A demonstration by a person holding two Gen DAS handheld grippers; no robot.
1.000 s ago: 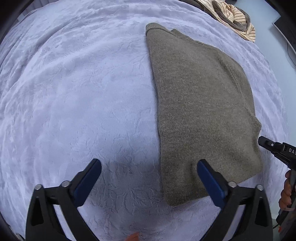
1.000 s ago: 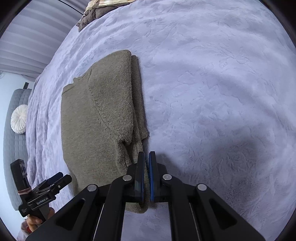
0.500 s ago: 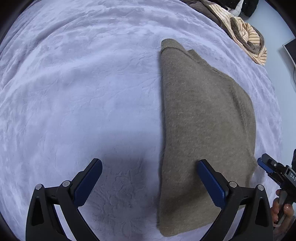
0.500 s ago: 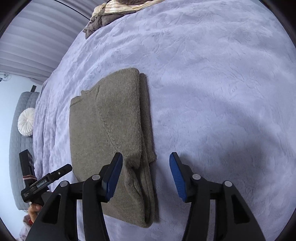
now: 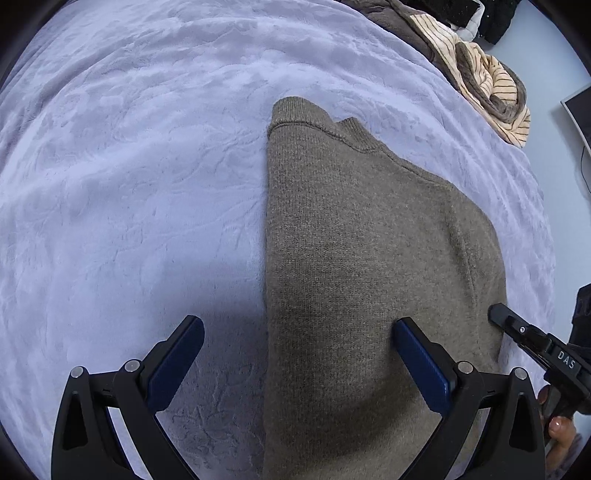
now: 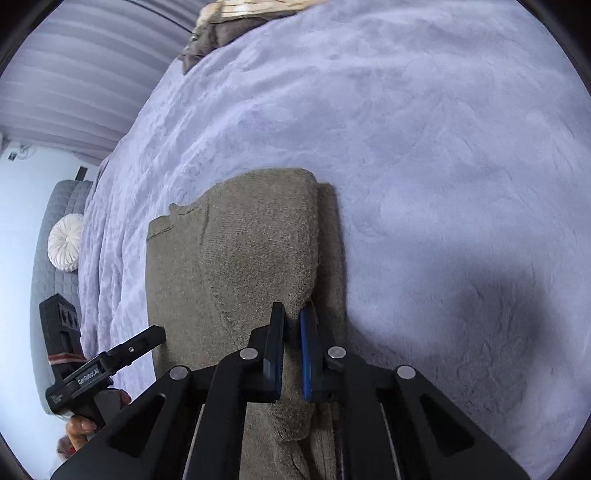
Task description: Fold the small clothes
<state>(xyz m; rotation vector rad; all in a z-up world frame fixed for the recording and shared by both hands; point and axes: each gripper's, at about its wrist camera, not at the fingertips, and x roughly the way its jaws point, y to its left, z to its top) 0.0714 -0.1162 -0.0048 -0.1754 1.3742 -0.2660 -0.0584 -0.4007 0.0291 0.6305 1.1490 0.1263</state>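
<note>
An olive-brown knit sweater [image 5: 362, 258] lies folded lengthwise on a lavender blanket [image 5: 129, 184], its ribbed end far from me. My left gripper [image 5: 297, 325] hangs open over the sweater's left edge, one pad above the blanket and one above the knit. In the right wrist view the sweater [image 6: 240, 258] has a sleeve folded along its right side. My right gripper [image 6: 293, 314] is closing on the lower edge of that fold, with a ridge of knit pinched between the pads. Each gripper shows at the other view's edge: the right gripper [image 5: 496, 314] and the left gripper [image 6: 147, 338].
A heap of clothes with a beige striped garment [image 5: 491, 92] lies at the blanket's far corner, seen again as the clothes heap [image 6: 221, 22]. A white round cushion [image 6: 66, 242] rests on a grey quilted seat [image 6: 55, 206] beyond the bed's edge.
Both grippers moved farther along the sweater. The right gripper, shut a second ago, opened wide and has closed again on the sleeve fold. The left gripper stayed open.
</note>
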